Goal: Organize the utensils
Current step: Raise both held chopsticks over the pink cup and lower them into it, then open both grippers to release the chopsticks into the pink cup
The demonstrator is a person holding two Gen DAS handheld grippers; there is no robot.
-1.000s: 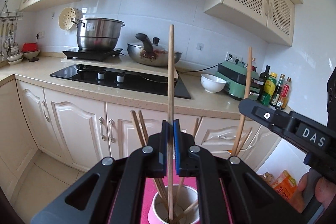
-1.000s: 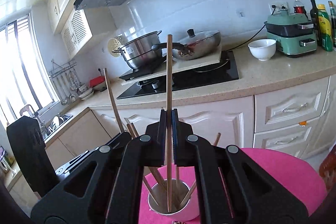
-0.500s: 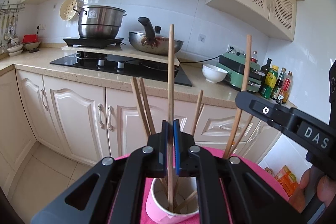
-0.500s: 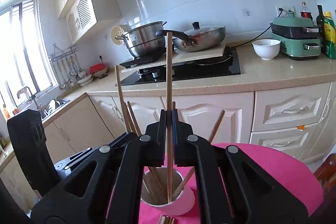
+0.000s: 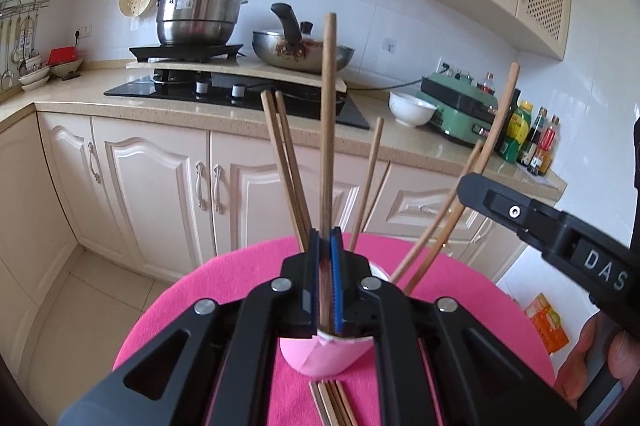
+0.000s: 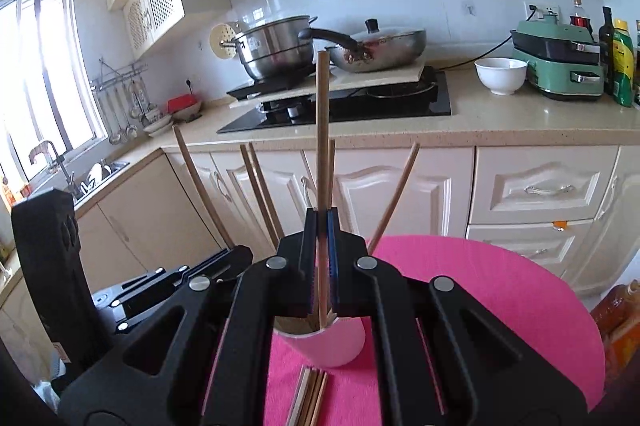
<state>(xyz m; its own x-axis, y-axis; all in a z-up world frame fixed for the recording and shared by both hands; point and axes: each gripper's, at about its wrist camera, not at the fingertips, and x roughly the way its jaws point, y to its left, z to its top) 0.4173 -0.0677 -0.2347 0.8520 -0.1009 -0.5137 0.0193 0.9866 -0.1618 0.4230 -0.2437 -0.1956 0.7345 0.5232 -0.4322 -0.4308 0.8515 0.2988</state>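
A pink cup stands on a round pink table and holds several wooden chopsticks that lean outward. My left gripper is shut on an upright chopstick whose lower end reaches into the cup. My right gripper is shut on another upright chopstick, its tip also inside the cup. In the left wrist view the right gripper's body comes in from the right, with a hand below it. More loose chopsticks lie on the table in front of the cup.
Behind the table runs a kitchen counter with a black hob, a steel pot, a pan, a white bowl, a green appliance and bottles. Cream cabinets stand below, a sink at left.
Both grippers have sunk toward the cup with their chopsticks. The cup and table now sit higher and larger in both views, and loose chopsticks in front of the cup have come into sight.
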